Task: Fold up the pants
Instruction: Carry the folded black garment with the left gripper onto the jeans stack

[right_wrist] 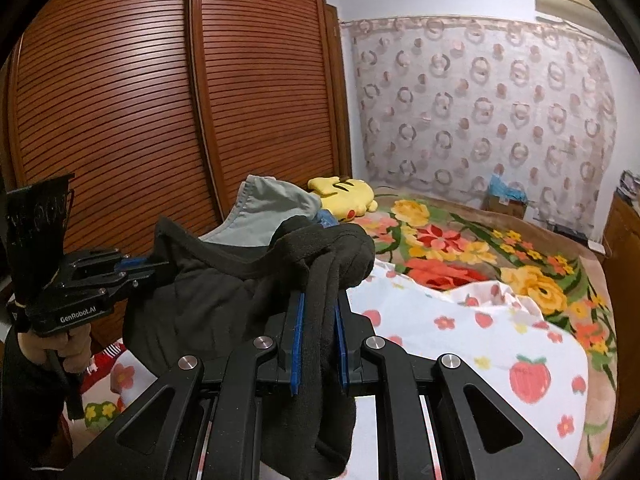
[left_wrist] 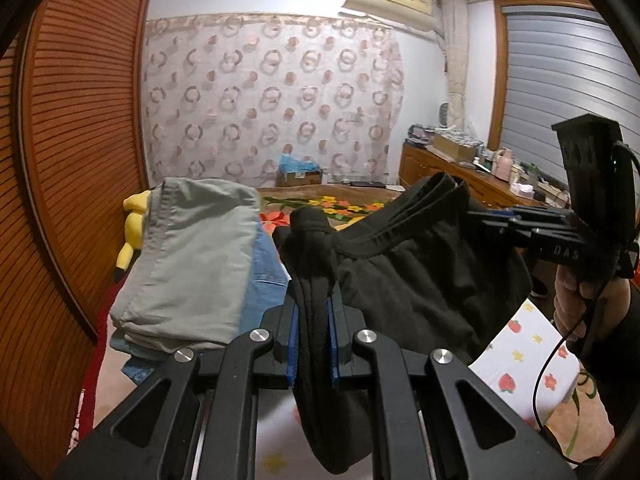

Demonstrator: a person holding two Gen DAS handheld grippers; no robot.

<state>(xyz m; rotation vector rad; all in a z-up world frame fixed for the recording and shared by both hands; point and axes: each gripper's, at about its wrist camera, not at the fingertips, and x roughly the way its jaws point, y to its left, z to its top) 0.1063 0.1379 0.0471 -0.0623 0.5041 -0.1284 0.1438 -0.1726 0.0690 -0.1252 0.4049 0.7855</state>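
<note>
The black pants [left_wrist: 420, 280] hang in the air above the bed, stretched by the waistband between both grippers. In the left wrist view my left gripper [left_wrist: 315, 300] is shut on a bunched end of the waistband, its blue pads pressing the fabric. My right gripper [left_wrist: 476, 216] grips the other end at the right, with a hand [left_wrist: 580, 300] on its handle. In the right wrist view my right gripper [right_wrist: 320, 300] is shut on a thick fold of the black pants [right_wrist: 208, 292], and my left gripper [right_wrist: 160, 266] clamps the far edge at the left.
A folded grey-green garment [left_wrist: 192, 264] lies on blue jeans [left_wrist: 264, 272] by a yellow plush toy [left_wrist: 134, 224] near the louvred wardrobe [right_wrist: 120, 100]. A white strawberry sheet [right_wrist: 460, 328] lies on the floral blanket [right_wrist: 480, 240]. A cluttered dresser [left_wrist: 460, 172] stands at the right.
</note>
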